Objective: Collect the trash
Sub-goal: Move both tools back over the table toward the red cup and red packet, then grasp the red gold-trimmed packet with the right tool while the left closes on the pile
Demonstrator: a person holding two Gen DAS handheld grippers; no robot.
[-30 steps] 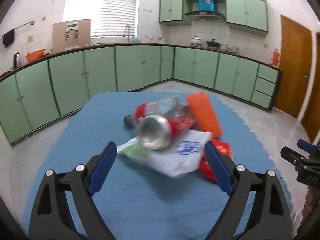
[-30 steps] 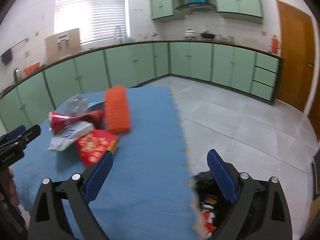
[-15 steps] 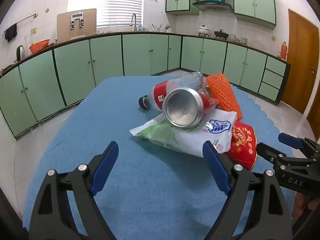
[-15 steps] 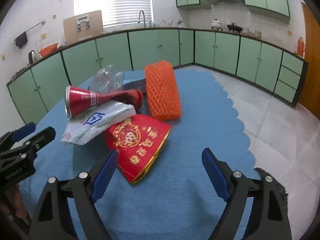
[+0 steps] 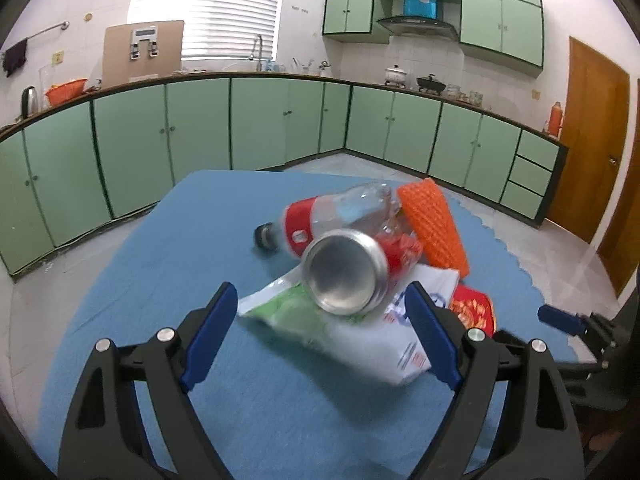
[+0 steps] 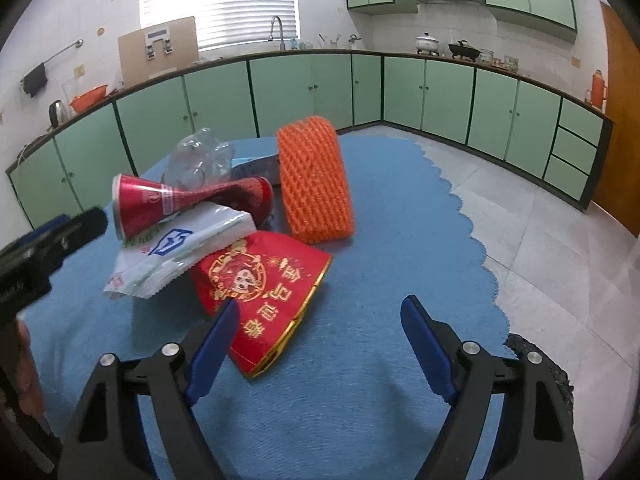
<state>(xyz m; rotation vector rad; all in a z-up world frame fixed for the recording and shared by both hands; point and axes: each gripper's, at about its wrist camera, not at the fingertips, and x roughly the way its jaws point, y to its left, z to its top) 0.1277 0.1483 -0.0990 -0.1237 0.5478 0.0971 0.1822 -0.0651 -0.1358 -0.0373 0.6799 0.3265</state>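
Blue pads [image 5: 208, 336] on our left gripper [image 5: 322, 338] stand wide apart with nothing pressed between them; the white plastic bag [image 5: 360, 332] lies just ahead of and partly between the tips. Our right gripper [image 6: 316, 344] is likewise spread and empty, its left pad [image 6: 214, 344] just over the near corner of the red envelope [image 6: 264, 292].

All places below are given from the crushed red can [image 5: 348, 272]. It rests on top of the bag, tilted, its silver end toward the left gripper. Behind it lies the clear plastic bottle [image 5: 340, 216]; to its right, the orange foam net [image 6: 314, 184]; below and right, the envelope. Everything sits on the blue mat [image 5: 208, 232].

Risks, as we judge them: closing on the bag may tip the can off and roll it away; the slick bag or flat envelope may slip from the pads; the two grippers, working near each other, may collide.
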